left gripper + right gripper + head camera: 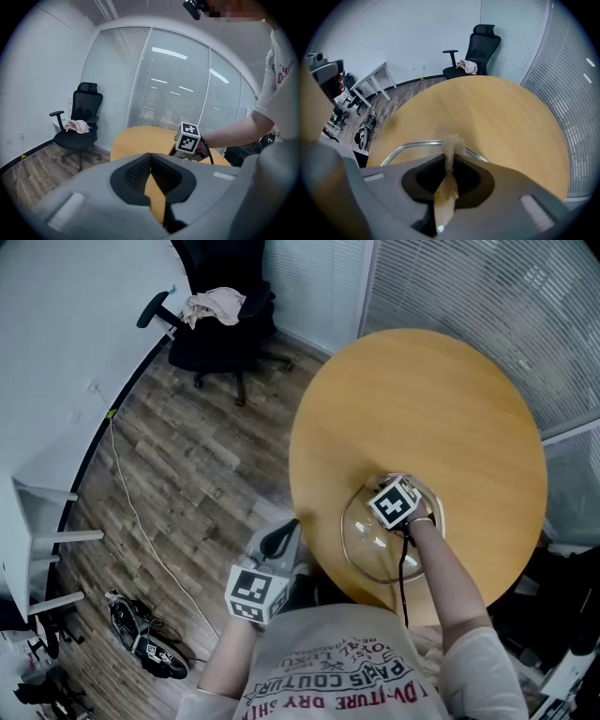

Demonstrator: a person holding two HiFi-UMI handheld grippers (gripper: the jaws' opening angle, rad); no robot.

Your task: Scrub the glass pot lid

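Observation:
The glass pot lid (375, 545) lies on the round wooden table (450, 409), near its front edge. My right gripper (391, 487) is over the lid, shut on a tan scrub pad (451, 144) whose frayed end sticks out past the jaw tips. In the right gripper view (450, 158) the lid's metal rim (408, 146) curves just ahead of the jaws. My left gripper (281, 541) hangs off the table's left edge, above the floor. It is shut with nothing in it (150, 162) and faces the table and the right gripper's marker cube (188, 138).
A black office chair (221, 326) with a cloth on its seat stands at the far left by the blinds. A white desk (42, 486) lines the left wall. A cable (131, 512) and a black bundle (142, 634) lie on the wood floor.

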